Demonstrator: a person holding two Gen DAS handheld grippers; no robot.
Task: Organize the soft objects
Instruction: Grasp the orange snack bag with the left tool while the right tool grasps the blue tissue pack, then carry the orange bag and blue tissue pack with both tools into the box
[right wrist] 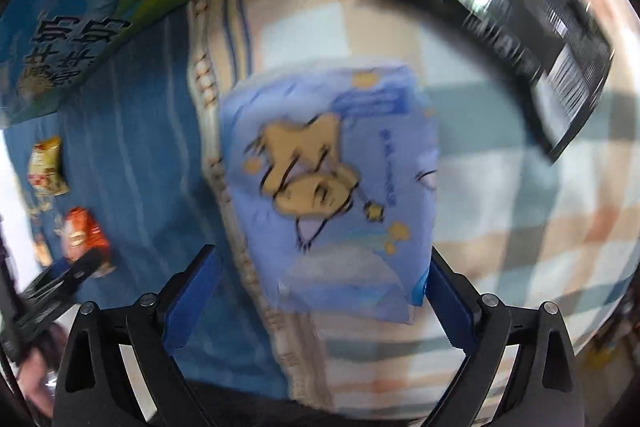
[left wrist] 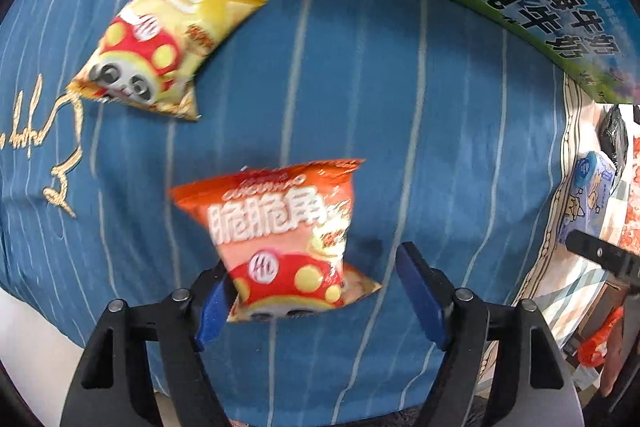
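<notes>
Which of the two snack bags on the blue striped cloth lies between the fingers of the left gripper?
The orange snack bag; its lower end sits between the left gripper fingers. The yellow snack bag lies apart, farther away.

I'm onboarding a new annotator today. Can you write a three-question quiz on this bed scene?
1. True or false: the orange snack bag lies between the left gripper's fingers.
2. Which pack sits between the right gripper's fingers? A) black packet B) blue tissue pack C) yellow snack bag
3. Fill in: the yellow snack bag lies on the ____ striped cloth.

Key: 1 true; 2 B, the blue tissue pack; 3 blue.
</notes>
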